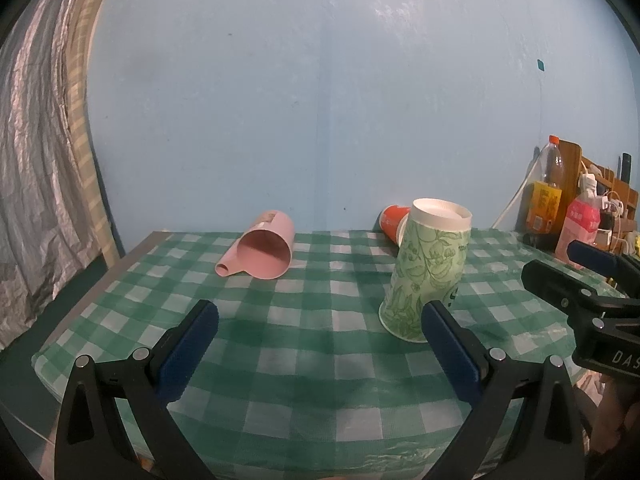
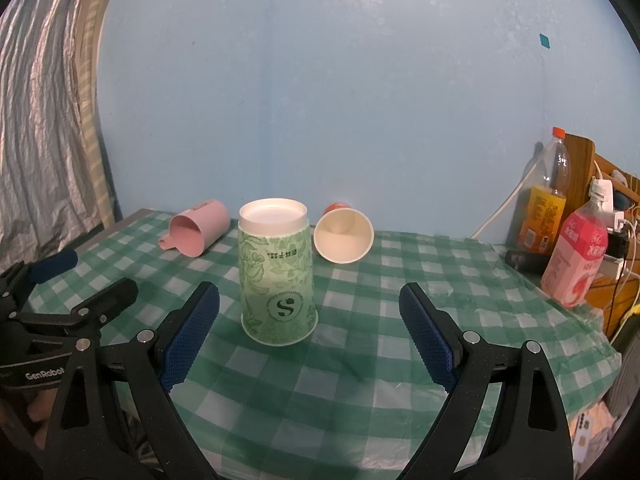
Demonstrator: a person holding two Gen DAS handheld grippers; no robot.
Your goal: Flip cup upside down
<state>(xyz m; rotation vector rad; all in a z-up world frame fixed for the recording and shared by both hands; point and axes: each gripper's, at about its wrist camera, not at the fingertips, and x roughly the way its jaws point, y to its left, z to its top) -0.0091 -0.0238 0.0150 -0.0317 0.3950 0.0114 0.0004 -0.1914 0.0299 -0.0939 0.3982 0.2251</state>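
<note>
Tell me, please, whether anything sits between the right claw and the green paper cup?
Nothing visible does. The green paper cup stands mouth-down on bare checked tablecloth ahead of the open right claw; the pink mug and orange cup lie behind it.

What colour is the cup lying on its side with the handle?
Pink. The pink mug shows best in the left wrist view.

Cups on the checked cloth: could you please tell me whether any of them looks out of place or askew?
Two lie tipped on their sides near the wall: the pink cup at the left and the orange paper cup with its mouth facing the camera. The green paper cup stands mouth down on the tablecloth. Nothing looks spilled.
</note>
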